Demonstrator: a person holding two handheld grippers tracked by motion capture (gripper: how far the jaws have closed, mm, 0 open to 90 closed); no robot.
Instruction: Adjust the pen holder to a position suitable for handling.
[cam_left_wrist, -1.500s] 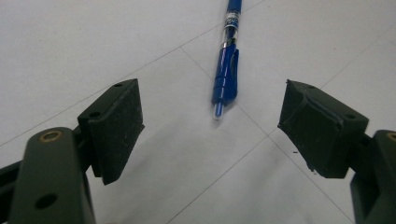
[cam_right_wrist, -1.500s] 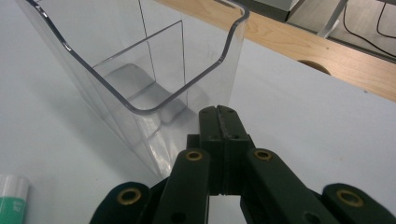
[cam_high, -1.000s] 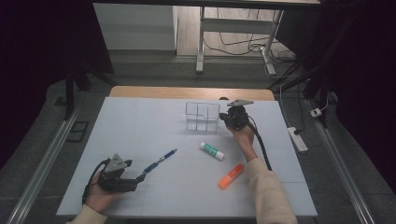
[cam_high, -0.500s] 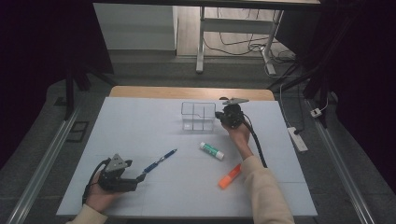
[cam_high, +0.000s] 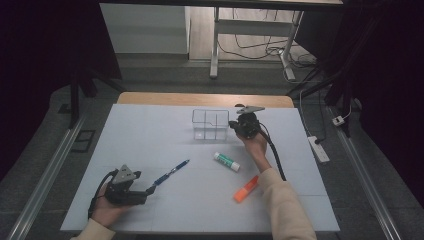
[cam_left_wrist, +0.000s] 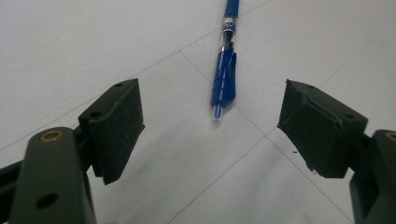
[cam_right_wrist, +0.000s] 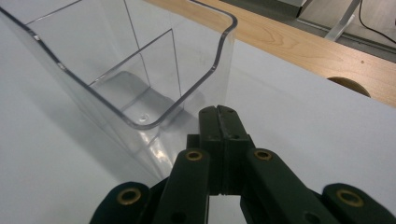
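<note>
A clear plastic box (cam_high: 210, 125) with a divider inside stands at the back middle of the white mat. My right gripper (cam_high: 232, 124) is shut with nothing between its pads, its tip against the outside of the box's right wall. In the right gripper view the closed jaws (cam_right_wrist: 218, 116) point at the rounded corner of the box (cam_right_wrist: 140, 70). My left gripper (cam_high: 149, 190) rests open at the front left. A blue pen (cam_high: 171, 171) lies just beyond its tips. In the left gripper view the pen (cam_left_wrist: 225, 70) lies ahead of the wide gap of the gripper (cam_left_wrist: 210, 126).
A white and green glue stick (cam_high: 226, 161) and an orange marker (cam_high: 246, 189) lie on the mat (cam_high: 150, 135) near the right forearm. The wooden table edge (cam_high: 165, 98) runs behind the mat. A power strip (cam_high: 318, 148) lies on the floor to the right.
The right gripper has edged a little to the left, and the clear box has slid slightly left with it. The left gripper and the pen have kept still.
</note>
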